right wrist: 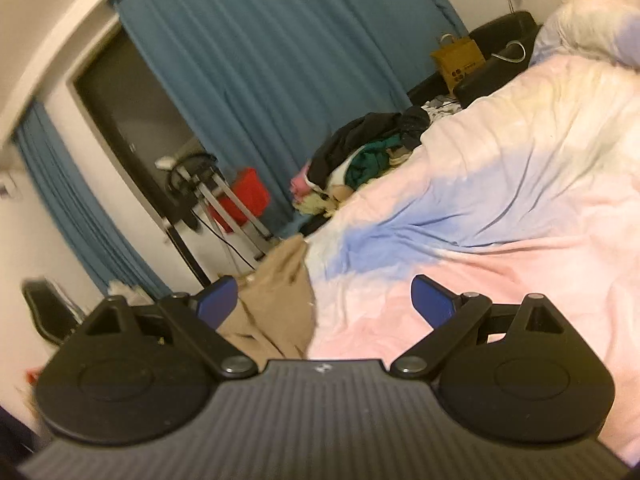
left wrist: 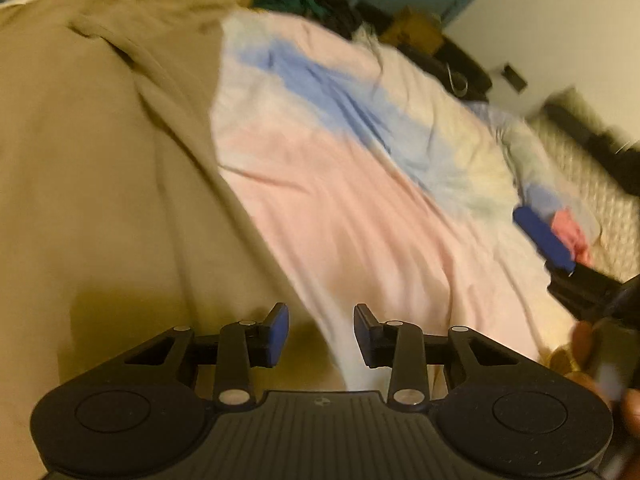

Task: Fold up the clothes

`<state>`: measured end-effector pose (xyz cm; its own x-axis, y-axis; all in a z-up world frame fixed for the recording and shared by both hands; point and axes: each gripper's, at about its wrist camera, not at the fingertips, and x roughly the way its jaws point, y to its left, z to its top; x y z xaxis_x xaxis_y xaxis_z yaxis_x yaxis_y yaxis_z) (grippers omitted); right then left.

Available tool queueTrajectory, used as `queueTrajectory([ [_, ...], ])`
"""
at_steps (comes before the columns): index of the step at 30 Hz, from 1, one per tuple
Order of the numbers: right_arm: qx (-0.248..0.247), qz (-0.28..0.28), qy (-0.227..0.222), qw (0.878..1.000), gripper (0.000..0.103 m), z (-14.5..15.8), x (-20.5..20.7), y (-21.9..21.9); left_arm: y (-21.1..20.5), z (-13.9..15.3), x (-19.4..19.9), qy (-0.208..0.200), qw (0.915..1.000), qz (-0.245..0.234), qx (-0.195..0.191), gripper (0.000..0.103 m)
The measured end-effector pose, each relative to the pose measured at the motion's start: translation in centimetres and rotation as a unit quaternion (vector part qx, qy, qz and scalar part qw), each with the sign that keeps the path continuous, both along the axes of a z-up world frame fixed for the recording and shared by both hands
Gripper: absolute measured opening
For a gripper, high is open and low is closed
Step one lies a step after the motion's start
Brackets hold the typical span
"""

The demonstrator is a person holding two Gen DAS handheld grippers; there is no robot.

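A tan garment [left wrist: 100, 168] lies spread over the left part of a bed, its right edge on a pastel pink, blue and cream duvet [left wrist: 360, 184]. My left gripper [left wrist: 321, 334] hovers low over that edge. Its blue pads stand apart with nothing pinched between them. In the right wrist view the tan garment [right wrist: 276, 296] lies crumpled at the duvet's [right wrist: 500, 208] near left corner. My right gripper [right wrist: 325, 300] is wide open just above it, holding nothing. The left wrist view catches the right tool at the right edge as one blue finger [left wrist: 542, 238], blurred.
A pile of dark, green and pink clothes [right wrist: 360, 156] sits at the bed's far end. Behind it hang blue curtains [right wrist: 280, 40]. A tripod [right wrist: 224, 200], a red box [right wrist: 248, 194] and a yellow bag [right wrist: 460, 58] stand nearby. A hand [left wrist: 580, 344] shows at lower right.
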<state>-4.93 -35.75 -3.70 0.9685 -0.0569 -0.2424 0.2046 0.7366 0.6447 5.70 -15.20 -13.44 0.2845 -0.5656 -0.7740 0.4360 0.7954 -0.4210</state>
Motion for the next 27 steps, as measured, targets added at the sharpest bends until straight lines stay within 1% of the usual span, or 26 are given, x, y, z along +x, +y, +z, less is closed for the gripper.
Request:
queueTrajectory([
  [3,0.057,0.014,-0.022,0.998,0.095,-0.9,0.0,-1.4,-1.8,-2.0,0.7,0.015,0.9989,-0.003,0.043,0.04],
  [5,0.08,0.013,-0.024,0.996,0.095,-1.4,0.0,-1.9,-2.5,-3.1,1.3,0.024,0.9975,-0.002,0.067,0.039],
  [6,0.092,0.012,-0.025,0.995,0.095,-1.7,0.0,-2.1,-2.6,-3.4,1.5,0.025,0.9969,0.002,0.074,0.034],
  [7,0.097,0.011,-0.024,0.995,0.095,-1.9,0.1,-2.3,-2.6,-3.6,1.7,0.026,0.9962,0.006,0.082,0.02],
  [8,0.103,0.011,-0.024,0.994,0.095,-2.1,0.1,-2.4,-2.6,-3.8,1.9,0.028,0.9958,0.01,0.087,0.014],
  [10,0.113,0.012,-0.021,0.993,0.095,-2.4,0.3,-2.5,-1.9,-3.9,2.2,0.041,0.9964,0.015,0.072,0.005],
  [14,0.121,0.018,-0.017,0.992,0.095,-2.6,0.5,-2.4,-0.4,-3.1,2.5,0.057,0.9976,0.02,0.034,0.003],
  [17,0.119,0.023,-0.017,0.992,0.095,-2.5,0.5,-2.2,1.5,-1.6,2.3,0.07,0.9972,0.027,0.001,0.003],
  [21,0.112,0.026,-0.015,0.993,0.095,-2.3,0.5,-1.9,5.8,1.7,2.2,0.078,0.9956,0.028,-0.044,0.003],
  [23,0.108,0.03,-0.009,0.994,0.095,-2.3,0.7,-1.7,9.0,3.3,2.2,0.081,0.9943,0.035,-0.06,0.003],
  [25,0.1,0.038,0.0,0.994,0.095,-2.3,1.1,-1.3,11.8,4.4,2.0,0.078,0.9936,0.044,-0.07,0.003],
  [27,0.091,0.048,0.007,0.995,0.095,-2.2,1.4,-0.7,14.5,4.8,2.0,0.076,0.9931,0.06,-0.067,0.003],
])
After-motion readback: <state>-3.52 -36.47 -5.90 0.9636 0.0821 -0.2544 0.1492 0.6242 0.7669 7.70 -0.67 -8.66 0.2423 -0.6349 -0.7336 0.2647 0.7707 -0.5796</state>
